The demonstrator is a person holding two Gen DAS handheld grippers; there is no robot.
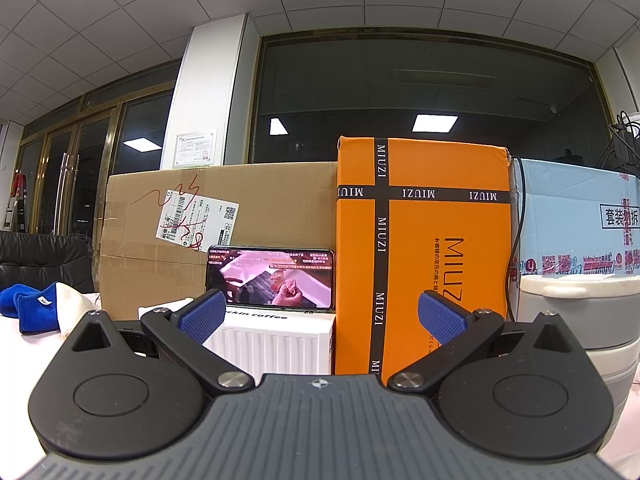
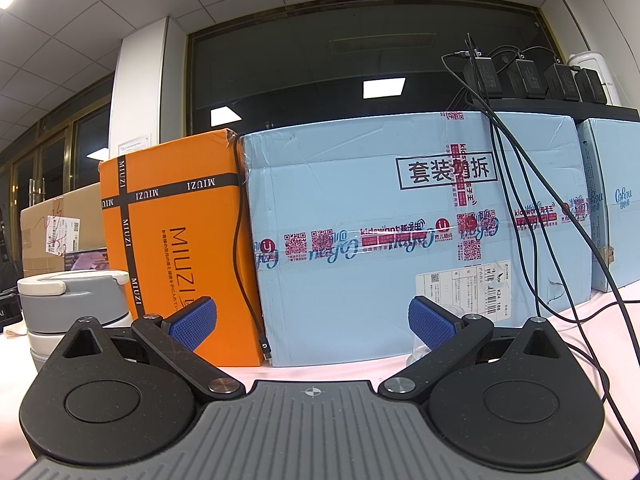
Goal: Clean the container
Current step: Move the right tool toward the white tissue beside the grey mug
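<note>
A grey and white stacked container with a white lid stands on the table at the right of the left wrist view, and at the left of the right wrist view. A blue cloth lies at the far left of the table. My left gripper is open and empty, facing a white box and the orange box. My right gripper is open and empty, facing the light blue box. A clear object shows partly behind its right finger.
A brown carton, an orange MIUZI box and a light blue box line the back of the table. A phone leans on a white box. Black cables hang over the blue box onto the table.
</note>
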